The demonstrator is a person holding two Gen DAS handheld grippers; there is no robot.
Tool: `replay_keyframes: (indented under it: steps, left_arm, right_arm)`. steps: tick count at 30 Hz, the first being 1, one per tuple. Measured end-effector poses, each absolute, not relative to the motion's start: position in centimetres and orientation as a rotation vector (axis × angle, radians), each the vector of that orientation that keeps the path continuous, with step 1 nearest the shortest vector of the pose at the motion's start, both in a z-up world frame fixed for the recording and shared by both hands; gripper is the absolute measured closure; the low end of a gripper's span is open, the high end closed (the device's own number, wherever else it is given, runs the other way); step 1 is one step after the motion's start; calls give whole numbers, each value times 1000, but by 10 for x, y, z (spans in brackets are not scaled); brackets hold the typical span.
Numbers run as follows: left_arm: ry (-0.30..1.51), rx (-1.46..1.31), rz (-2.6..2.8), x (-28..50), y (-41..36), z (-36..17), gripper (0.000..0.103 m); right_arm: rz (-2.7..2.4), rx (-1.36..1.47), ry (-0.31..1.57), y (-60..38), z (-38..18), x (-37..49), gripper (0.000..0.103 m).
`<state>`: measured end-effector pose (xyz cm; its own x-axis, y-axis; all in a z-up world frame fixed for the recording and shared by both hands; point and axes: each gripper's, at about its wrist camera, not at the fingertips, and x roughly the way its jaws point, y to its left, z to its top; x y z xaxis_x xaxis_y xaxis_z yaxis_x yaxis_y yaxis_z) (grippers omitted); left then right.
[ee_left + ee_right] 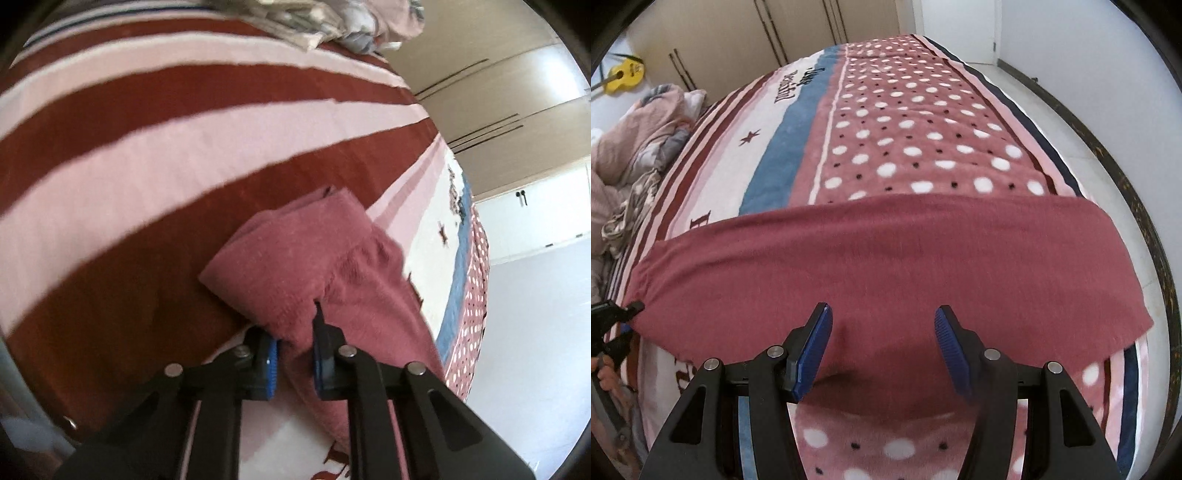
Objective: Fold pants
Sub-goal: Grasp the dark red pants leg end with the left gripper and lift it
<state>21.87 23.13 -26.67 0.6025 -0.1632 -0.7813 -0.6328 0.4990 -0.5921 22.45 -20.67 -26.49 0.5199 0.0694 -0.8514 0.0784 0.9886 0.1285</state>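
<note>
Dusty-red pants [886,266] lie flat across the bed as a long band, waistband end at the left. In the left wrist view the pants [314,258] show the gathered waistband end, with a corner folded over. My left gripper [293,363] is shut on the waistband fabric, its blue pads pinching a fold. It shows at the left edge of the right wrist view [628,308]. My right gripper [882,336] is open, low over the middle of the pants, a blue pad on each side, holding nothing.
The bed cover [923,140] has red and pink stripes, a blue band and a dotted panel. Crumpled bedding [631,147] lies at the head end. A yellow toy guitar [624,75] leans by the wardrobe doors [498,92]. The bed's edge [1145,229] drops off at right.
</note>
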Motion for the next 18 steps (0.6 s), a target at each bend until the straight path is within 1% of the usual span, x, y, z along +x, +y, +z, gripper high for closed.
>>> replay_keyframes:
  steps: [4, 9, 13, 18]
  left_arm:
    - [844, -1091, 382, 209, 262, -257, 93]
    - [804, -1065, 424, 206, 297, -233, 93]
    - [740, -977, 511, 202, 333, -198, 93]
    - [704, -855, 609, 191, 380, -163, 93]
  right_arm:
    - [-25, 163, 1017, -209, -258, 214, 50]
    - [-30, 204, 1038, -209, -253, 202, 50]
    - [-12, 234, 1083, -199, -253, 185, 50]
    - [15, 248, 1138, -184, -255, 166, 50]
